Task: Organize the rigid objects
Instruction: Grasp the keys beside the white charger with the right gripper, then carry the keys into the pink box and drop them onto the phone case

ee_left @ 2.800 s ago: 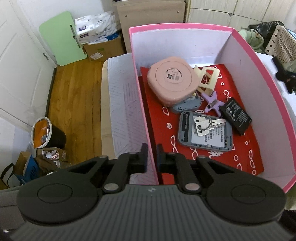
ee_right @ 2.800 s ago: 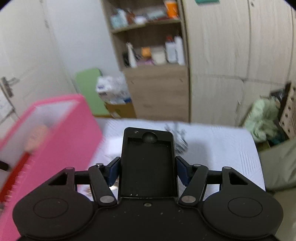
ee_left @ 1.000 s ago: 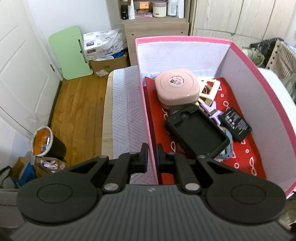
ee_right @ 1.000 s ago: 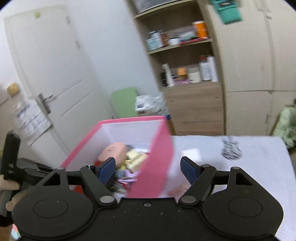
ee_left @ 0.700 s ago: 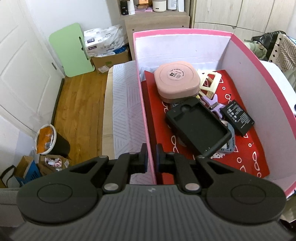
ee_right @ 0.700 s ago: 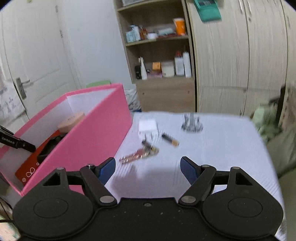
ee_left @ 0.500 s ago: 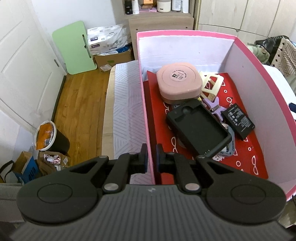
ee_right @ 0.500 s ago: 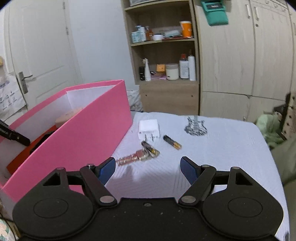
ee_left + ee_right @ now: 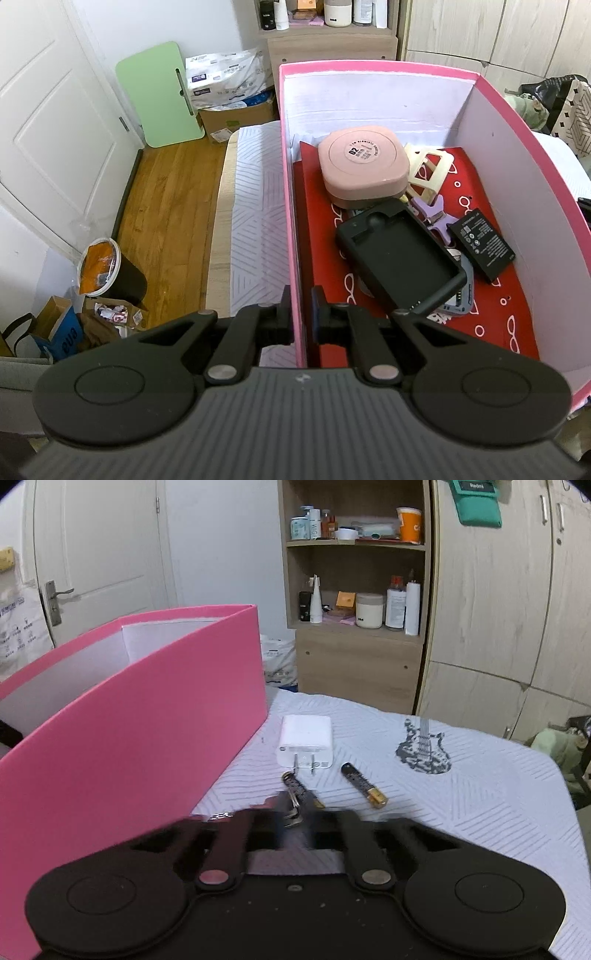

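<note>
My left gripper point(image 9: 301, 317) is shut on the left wall of the pink box point(image 9: 373, 68). Inside lie a pink compact case point(image 9: 364, 166), a black phone case point(image 9: 400, 258), a flat black battery point(image 9: 482, 249), a purple clip point(image 9: 432, 210) and a cream frame point(image 9: 428, 170). In the right wrist view the pink box point(image 9: 147, 720) stands at the left. My right gripper point(image 9: 295, 818) is low over the white cloth; its blurred jaws are closing, nearly together on a bunch of keys point(image 9: 291, 808). Just beyond lie a dark patterned stick point(image 9: 301, 788), a white charger point(image 9: 306, 746) and a gold-tipped battery point(image 9: 364, 784).
A guitar print point(image 9: 424, 751) marks the cloth at the right. Behind the table stand a wooden shelf unit point(image 9: 354, 590) and wardrobe doors. Left of the table are the wood floor point(image 9: 166, 221), a bin point(image 9: 107, 273), a green board point(image 9: 162, 92) and a white door.
The black phone case left my right gripper and now lies in the box. The right gripper dropped to the table and its wide jaws came together at the keys. The left gripper kept its hold.
</note>
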